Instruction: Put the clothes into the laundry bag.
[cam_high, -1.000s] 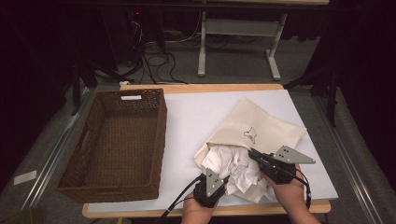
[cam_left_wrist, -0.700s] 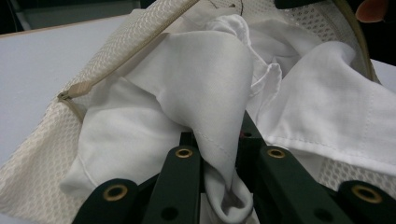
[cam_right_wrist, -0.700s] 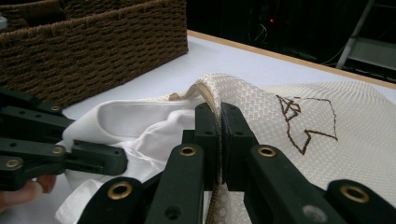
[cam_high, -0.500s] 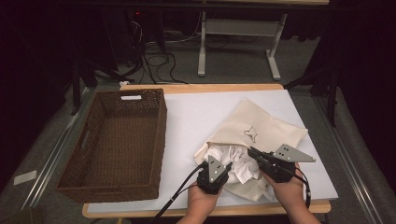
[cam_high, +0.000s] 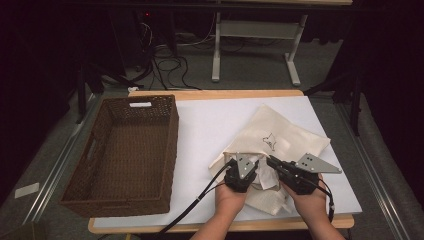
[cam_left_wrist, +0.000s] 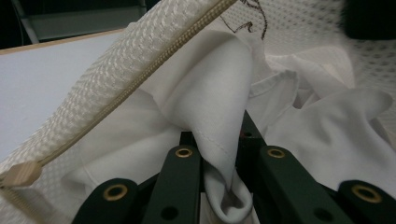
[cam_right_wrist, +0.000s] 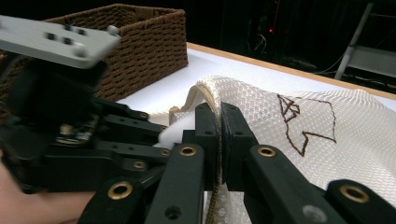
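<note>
While the right tool (cam_right_wrist: 219, 140) clamps the mesh bag (cam_high: 295, 135) rim, the left tool (cam_left_wrist: 219, 172), gripping the white cloth (cam_left_wrist: 210, 102), has pushed it deeper in.

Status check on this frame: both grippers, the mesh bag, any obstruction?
Left gripper shut on white cloth at bag mouth. Right gripper shut on mesh bag rim. Wicker basket well left, nothing blocking.

Both hands low and side by side, left gripper (cam_high: 248, 170) and right gripper (cam_high: 272, 162) clamped.
</note>
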